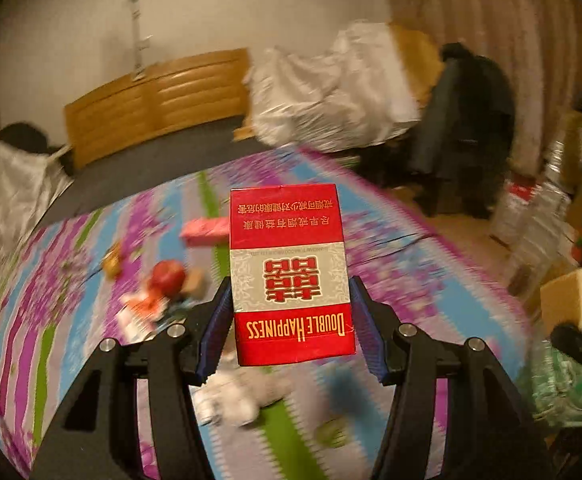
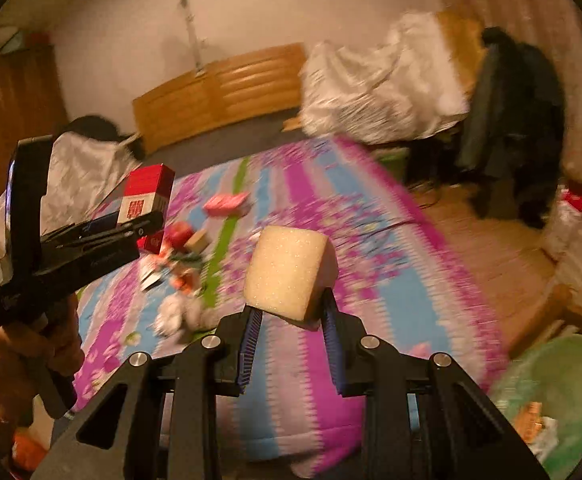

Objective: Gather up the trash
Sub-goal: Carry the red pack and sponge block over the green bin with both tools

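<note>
Red-and-silver cigarette pack (image 1: 287, 220) pinched upright between the pads of the left tongs (image 1: 290, 284), gripped by its lower half only, top end jutting well beyond the tips. Pale yellow sponge (image 2: 289, 268) clamped in the right tongs (image 2: 289, 304) by its near bottom edge, most of the block standing proud above the fingers. Both pieces of trash held clear above a striped purple, blue and green bedspread (image 1: 411, 272). More litter lying below and ahead of the tips: a red apple (image 1: 167, 274), a pink box (image 1: 205, 232), a crumpled tissue (image 1: 235, 396). Green-lined bin (image 2: 563, 392) low and to the right of the right tongs, wrappers already inside. Bare hand (image 2: 23, 344) wrapped round the left handle. Judged risks from here: slick cardboard pivoting or sliding out of so low a grip during a quick swing; soft foam squirming free of an edge-only pinch, or springing away on release and bouncing past the bin rim; either piece dropping back among the litter on the bed or onto the floor beside it. Further hazard of the two tools knocking together on one shared approach to the bin. Heavy blur across both views, so fine contact at the pads hard to confirm.
</note>
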The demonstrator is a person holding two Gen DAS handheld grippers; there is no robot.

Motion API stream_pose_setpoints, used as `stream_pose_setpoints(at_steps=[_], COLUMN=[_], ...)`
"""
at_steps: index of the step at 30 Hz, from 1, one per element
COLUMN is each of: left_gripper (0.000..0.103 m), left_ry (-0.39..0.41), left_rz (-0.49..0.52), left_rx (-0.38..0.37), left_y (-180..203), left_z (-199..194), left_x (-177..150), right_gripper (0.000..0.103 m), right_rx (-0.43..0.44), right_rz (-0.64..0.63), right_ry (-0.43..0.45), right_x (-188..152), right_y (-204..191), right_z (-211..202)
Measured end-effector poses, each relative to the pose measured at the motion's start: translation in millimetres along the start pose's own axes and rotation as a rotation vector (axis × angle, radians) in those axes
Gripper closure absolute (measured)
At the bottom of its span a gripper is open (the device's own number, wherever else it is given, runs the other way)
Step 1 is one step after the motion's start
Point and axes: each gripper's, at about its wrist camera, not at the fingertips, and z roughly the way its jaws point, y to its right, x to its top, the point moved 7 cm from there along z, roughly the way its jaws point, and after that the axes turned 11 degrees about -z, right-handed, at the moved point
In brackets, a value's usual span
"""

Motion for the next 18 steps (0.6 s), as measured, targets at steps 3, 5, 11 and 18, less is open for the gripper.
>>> stream_pose_setpoints(at_steps=[3, 5, 11, 18], left_gripper=[0.049, 0.049, 0.049, 0.049], left_ry=[0.009, 0.012, 0.024, 0.034], left_rz=[0.048, 0.079, 0.184, 0.284], left_rx=[-0.065, -0.109, -0.214, -0.293], left_y=[45, 76, 154, 222], left_z=[-3, -4, -11, -16], left_x=[6, 9, 5, -5], right_gripper=[0.072, 0.072, 0.072, 0.072], right_rx=[-0.077, -0.134, -0.274, -0.392], right_rz=[0.045, 0.076, 0.165, 0.254], right_ry=[0.025, 0.035, 0.031, 0.027], right_x=[1, -2, -19, -48], right_y=[39, 66, 141, 203], right_z=[-29, -49, -98, -145])
